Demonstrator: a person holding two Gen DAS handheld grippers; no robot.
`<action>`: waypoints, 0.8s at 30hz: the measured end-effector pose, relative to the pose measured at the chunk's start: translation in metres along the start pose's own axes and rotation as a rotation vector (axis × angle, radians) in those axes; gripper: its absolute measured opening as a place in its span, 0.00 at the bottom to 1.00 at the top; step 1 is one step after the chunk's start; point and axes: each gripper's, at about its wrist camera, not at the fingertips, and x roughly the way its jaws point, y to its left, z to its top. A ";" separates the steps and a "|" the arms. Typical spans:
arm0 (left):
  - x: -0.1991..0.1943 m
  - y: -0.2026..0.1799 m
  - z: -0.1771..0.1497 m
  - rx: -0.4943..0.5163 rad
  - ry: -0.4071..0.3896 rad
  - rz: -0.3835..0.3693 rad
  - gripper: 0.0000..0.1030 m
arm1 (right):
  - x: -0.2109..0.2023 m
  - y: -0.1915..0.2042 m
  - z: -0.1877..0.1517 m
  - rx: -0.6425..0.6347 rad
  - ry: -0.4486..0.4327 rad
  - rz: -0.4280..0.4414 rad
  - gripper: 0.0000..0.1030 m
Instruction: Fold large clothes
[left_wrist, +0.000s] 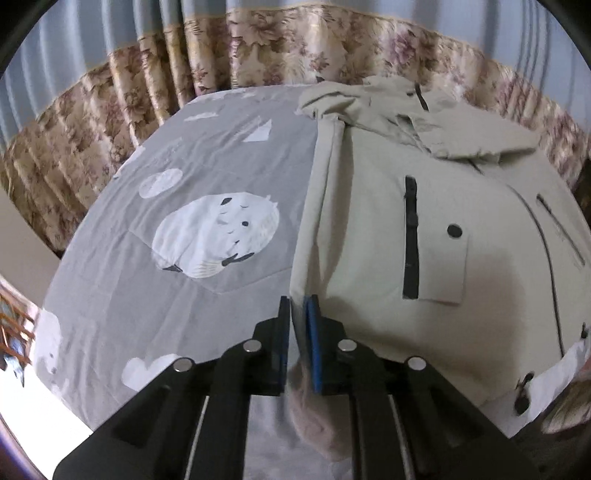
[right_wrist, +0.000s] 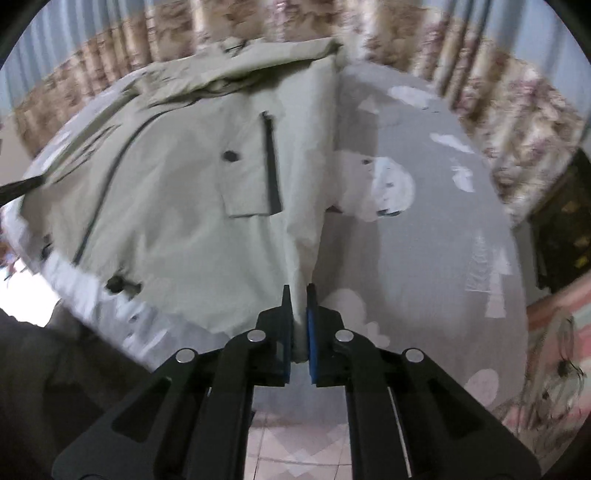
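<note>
**Jacket pinched at both lower corners**

Beige jacket (left_wrist: 436, 206) spread front-up on a bed covered by a grey sheet (left_wrist: 207, 155) printed with white animals. Floral curtain (left_wrist: 110, 110) hanging behind. Black zip pocket (left_wrist: 410, 236) and round black snap (left_wrist: 454, 230) on the chest. Left gripper (left_wrist: 298, 301) clamped narrow on the hem edge; right gripper (right_wrist: 298, 290) likewise closed on a lifted fold of the opposite edge.
</note>
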 end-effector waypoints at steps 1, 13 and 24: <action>-0.002 0.001 0.001 -0.002 -0.004 -0.001 0.16 | 0.000 0.000 0.000 -0.033 0.010 0.007 0.09; -0.040 0.031 0.117 0.046 -0.186 -0.016 0.76 | -0.048 -0.094 0.156 0.070 -0.329 -0.012 0.77; 0.093 -0.015 0.320 0.101 -0.242 -0.058 0.82 | 0.122 -0.074 0.383 0.081 -0.168 0.151 0.82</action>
